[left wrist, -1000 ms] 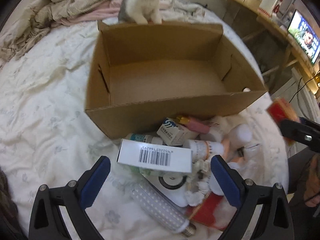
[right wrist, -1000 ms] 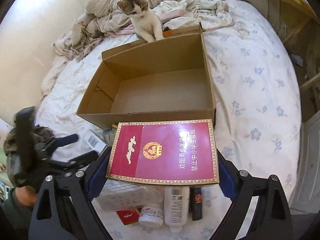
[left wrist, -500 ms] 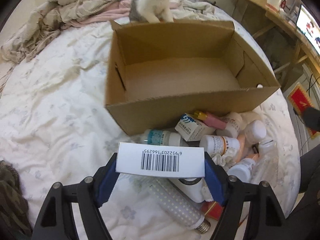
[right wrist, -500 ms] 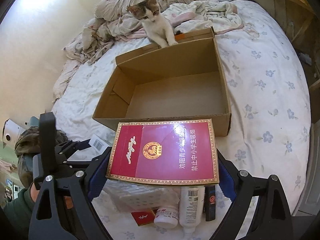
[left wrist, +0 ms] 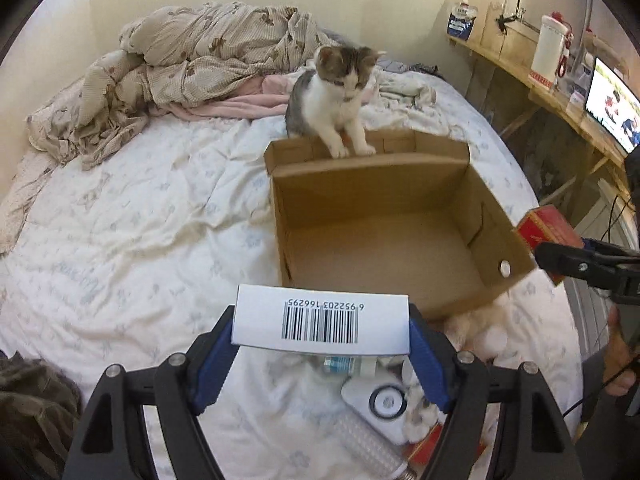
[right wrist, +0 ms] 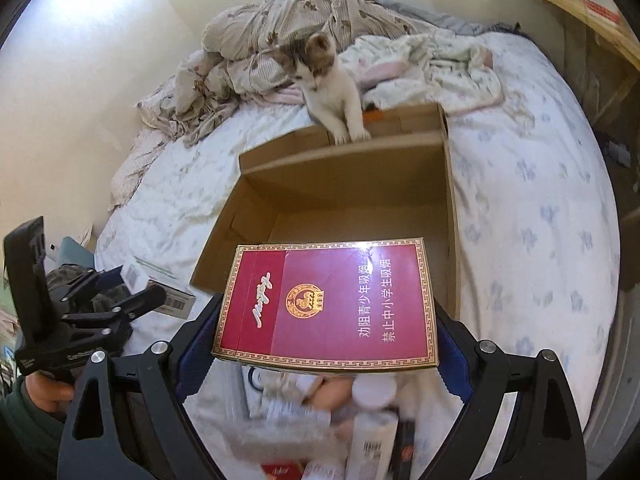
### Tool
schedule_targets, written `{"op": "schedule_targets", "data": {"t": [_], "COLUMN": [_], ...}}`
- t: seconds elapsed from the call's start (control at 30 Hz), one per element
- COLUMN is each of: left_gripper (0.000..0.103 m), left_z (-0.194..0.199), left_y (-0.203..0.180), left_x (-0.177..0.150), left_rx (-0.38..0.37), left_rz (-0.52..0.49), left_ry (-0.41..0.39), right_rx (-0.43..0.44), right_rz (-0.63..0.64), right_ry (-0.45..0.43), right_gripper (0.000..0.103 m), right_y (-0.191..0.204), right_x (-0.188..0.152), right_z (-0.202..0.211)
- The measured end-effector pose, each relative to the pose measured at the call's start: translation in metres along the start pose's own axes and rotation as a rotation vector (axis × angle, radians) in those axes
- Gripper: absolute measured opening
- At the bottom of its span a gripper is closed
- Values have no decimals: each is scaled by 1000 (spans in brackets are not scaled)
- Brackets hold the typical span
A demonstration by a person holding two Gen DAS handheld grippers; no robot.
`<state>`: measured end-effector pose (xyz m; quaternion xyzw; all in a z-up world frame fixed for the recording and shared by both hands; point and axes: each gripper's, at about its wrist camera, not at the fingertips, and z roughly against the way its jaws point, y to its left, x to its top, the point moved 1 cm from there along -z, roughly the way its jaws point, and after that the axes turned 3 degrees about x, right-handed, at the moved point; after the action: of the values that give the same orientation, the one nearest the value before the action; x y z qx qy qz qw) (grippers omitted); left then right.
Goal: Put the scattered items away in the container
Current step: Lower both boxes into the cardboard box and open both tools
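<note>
An open cardboard box (left wrist: 372,184) stands empty on the white bed. In the left wrist view my left gripper (left wrist: 320,332) is shut on a white barcode box (left wrist: 322,308), lifted in front of the cardboard box's near wall. In the right wrist view the right gripper (right wrist: 326,320) is shut on a flat red carton (right wrist: 328,304), held over the near edge of the cardboard box (right wrist: 352,184). Each view also shows the other gripper off to one side. Scattered items lie below: a white round device (left wrist: 380,400), a ribbed bulb (left wrist: 368,444) and white bottles (right wrist: 372,432).
A kitten (left wrist: 340,100) sits behind the cardboard box with its front paws on the far rim. Rumpled bedding (left wrist: 180,60) is piled at the head of the bed. A wooden shelf (left wrist: 560,92) with a lit screen (left wrist: 612,104) runs along the right.
My left gripper closed on the white barcode box and lifted it off the pile. The right gripper rose and moved closer to the cardboard box with the red carton.
</note>
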<state>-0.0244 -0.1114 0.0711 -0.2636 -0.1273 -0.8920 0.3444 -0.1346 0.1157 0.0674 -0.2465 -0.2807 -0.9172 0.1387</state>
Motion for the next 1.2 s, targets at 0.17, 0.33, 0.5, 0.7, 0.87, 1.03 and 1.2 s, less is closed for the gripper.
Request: {"op": "schedule_targets", "data": {"t": [0.17, 0.33, 0.5, 0.7, 0.87, 1.03, 1.2], "left_gripper": [79, 79, 79, 79, 79, 80, 81], "left_z": [-20, -65, -105, -152, -175, -183, -179], "left_y": [-10, -20, -30, -38, -46, -55, -53], "left_x": [19, 31, 48, 47, 41, 38, 35], "left_rx": [-4, -27, 32, 56, 87, 93, 77], "left_rz": [-11, -27, -76, -131, -188, -190, -153], "left_ry": [13, 164, 265, 458, 520, 531, 537], "right_rx": [7, -32, -110, -134, -180, -206, -230], "right_rz": [4, 132, 286, 308, 299, 320, 381], "right_ry": [18, 65, 109, 229, 285, 296, 338], "right_gripper": [93, 93, 93, 93, 94, 94, 102], "right_y": [-13, -10, -1, -4, -15, -13, -7], "right_x": [18, 32, 32, 23, 19, 17, 11], "right_z": [-24, -56, -77, -103, -116, -119, -126]}}
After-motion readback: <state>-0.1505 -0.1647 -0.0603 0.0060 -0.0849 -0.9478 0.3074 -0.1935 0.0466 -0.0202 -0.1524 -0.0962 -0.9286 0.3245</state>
